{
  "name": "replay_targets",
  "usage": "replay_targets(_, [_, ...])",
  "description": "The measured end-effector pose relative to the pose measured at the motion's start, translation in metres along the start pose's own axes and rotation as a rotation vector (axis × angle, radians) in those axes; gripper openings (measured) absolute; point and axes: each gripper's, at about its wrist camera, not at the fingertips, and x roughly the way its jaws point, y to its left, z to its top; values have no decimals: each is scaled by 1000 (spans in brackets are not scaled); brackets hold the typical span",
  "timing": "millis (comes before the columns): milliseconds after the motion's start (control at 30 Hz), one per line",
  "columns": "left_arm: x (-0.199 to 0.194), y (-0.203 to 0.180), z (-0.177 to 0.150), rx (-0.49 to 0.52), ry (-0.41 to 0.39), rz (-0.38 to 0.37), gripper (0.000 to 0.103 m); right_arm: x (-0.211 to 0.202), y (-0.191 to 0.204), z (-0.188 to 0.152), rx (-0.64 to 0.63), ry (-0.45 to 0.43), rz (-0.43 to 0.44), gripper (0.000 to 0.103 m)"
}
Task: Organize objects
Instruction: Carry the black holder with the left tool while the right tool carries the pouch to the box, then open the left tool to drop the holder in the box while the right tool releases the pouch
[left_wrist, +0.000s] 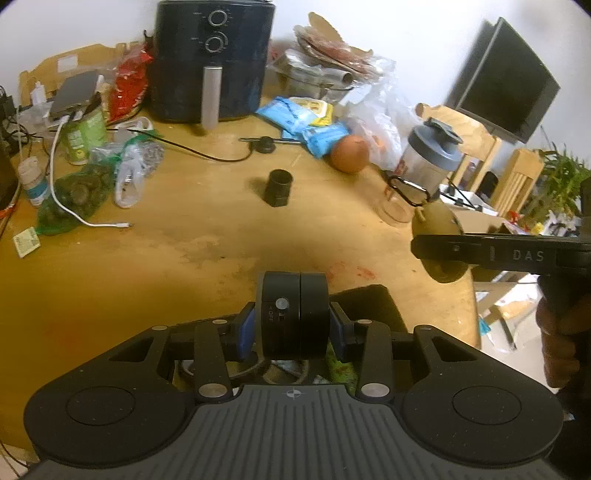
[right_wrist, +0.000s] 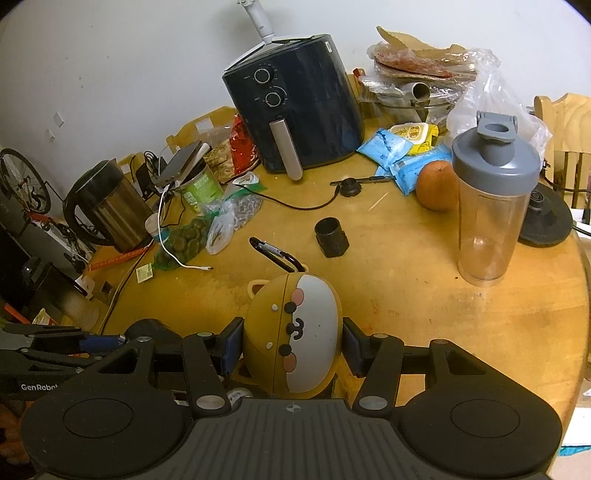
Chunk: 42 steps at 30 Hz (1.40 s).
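Step now: Both grippers carry something. It looks like the middle of tidying, with each thing on its way to a spot.
Left gripper (left_wrist: 294, 326): Its blue pads are squeezed on a black round gadget (left_wrist: 294, 314) with a small switch marked OFF. The gadget is held up above the near edge of the wooden table (left_wrist: 184, 236).
Under the left gripper: A black box or tray (left_wrist: 369, 306) sits at the table edge, with some green and round bits inside it. I cannot tell what those bits are.
Right gripper (right_wrist: 291, 345): Its pads are squeezed on a brown and white animal-face case (right_wrist: 291, 332) with a black clip (right_wrist: 275, 254) on top. It is held in the air, above the near part of the table.
Table clutter: A black air fryer (right_wrist: 295, 103) stands at the back. An orange (right_wrist: 436, 184), a clear shaker bottle (right_wrist: 491, 199) and a small black tube (right_wrist: 330, 236) are in the middle. Blue snack packs (right_wrist: 391, 147) lie near the fryer.
Next move, my guess: Lower the black gadget into the box below, then let the pads go apart. It needs to go in slowly so it does not bump the things already inside.
Watch out: The two grippers are close, so one should wait while the other puts its thing down.
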Motion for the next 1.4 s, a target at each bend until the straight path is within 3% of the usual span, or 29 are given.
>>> replay_targets(167, [-2,-6,-2,11,-32,-21,40,-2,-2,-4,11,6,-3,57])
replay_targets(300, [-3,-5,-3,-2,-35,9,49,-1,-3,-9,16,16,-1,57])
replay_targets(1167, [-19,37,-22,-189,-11,114,50,26,25,-18,-46,164,63,58])
replay_targets(1233, [-21,40,-25,-204,-12,118,50,33,27,-20,-52,207,56,61])
replay_targets(1333, [-22,43,-29,-222,-11,121,50,36,27,-21,-44,212,44,86])
replay_targets(1400, [-22,44,-31,-230,-9,123,50,37,30,-20,-51,206,33,94])
